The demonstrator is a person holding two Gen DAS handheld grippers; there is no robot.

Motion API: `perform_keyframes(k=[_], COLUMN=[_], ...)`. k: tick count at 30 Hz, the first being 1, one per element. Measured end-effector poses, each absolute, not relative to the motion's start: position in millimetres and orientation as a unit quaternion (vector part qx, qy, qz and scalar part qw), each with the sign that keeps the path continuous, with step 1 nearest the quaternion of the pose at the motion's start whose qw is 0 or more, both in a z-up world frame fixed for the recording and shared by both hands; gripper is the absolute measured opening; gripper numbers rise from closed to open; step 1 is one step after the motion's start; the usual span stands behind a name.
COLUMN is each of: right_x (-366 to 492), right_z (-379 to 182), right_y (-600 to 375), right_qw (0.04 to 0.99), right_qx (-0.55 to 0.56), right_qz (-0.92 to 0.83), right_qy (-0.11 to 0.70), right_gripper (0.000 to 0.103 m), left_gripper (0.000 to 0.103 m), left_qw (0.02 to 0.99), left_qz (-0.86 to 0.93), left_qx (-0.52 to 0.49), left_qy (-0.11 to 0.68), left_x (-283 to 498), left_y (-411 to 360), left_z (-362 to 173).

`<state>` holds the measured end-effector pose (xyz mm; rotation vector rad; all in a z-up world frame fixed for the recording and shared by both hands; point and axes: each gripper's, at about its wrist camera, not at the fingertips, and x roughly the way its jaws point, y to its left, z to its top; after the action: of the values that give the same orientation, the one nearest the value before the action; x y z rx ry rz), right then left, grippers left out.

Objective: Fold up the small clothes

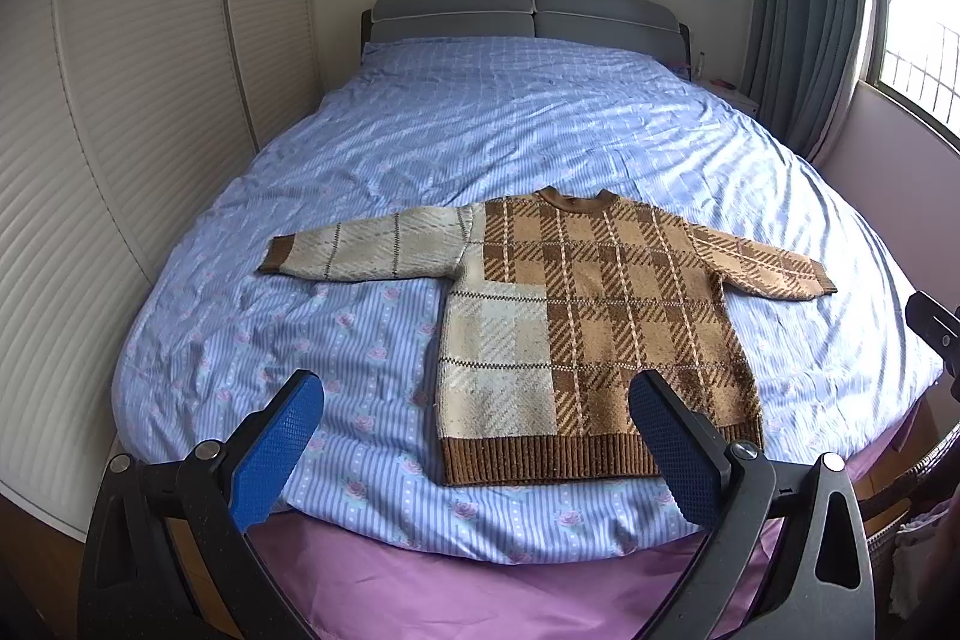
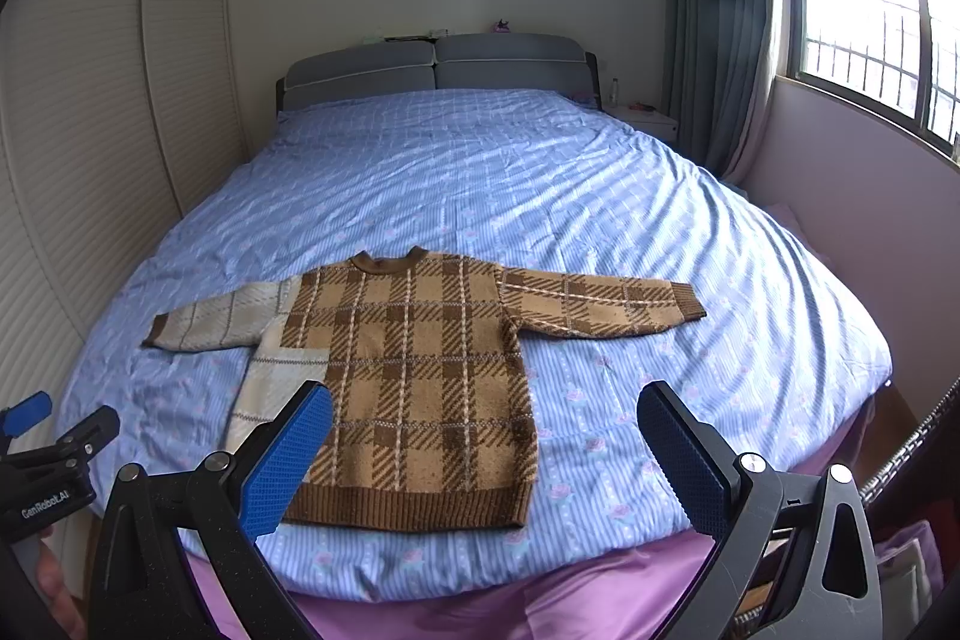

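Sweater (image 1: 576, 334) flat on bed (image 1: 480, 130), sleeves spread, near foot edge. Left gripper (image 1: 474, 400) fingers apart, holding nothing. Right gripper (image 2: 483, 412) fingers apart, holding nothing, above hem.

A brown and cream plaid sweater (image 1: 576, 334) lies flat, sleeves spread wide, near the foot of a bed with a blue striped cover (image 1: 480, 130). The left gripper (image 1: 480, 436) hangs above the bed's near edge, its blue-padded jaws wide apart and empty.
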<state>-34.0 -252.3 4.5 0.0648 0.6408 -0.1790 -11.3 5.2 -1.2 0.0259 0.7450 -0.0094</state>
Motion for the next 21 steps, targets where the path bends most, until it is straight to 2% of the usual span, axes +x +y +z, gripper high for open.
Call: perform_keyframes(k=[21], right_x=[-35.7], right_z=[7.8], right_y=[-251.8], right_qw=[0.945], right_qx=[0.034], right_qz=[-0.086], right_qy=[0.314], right_gripper=[0.102], left_gripper=[0.103], left_qw=[0.931], left_qz=[-0.006], left_qx=[0.011], left_qy=[0.365], left_x=[-10.7], left_y=[8.8], left_z=[-4.6])
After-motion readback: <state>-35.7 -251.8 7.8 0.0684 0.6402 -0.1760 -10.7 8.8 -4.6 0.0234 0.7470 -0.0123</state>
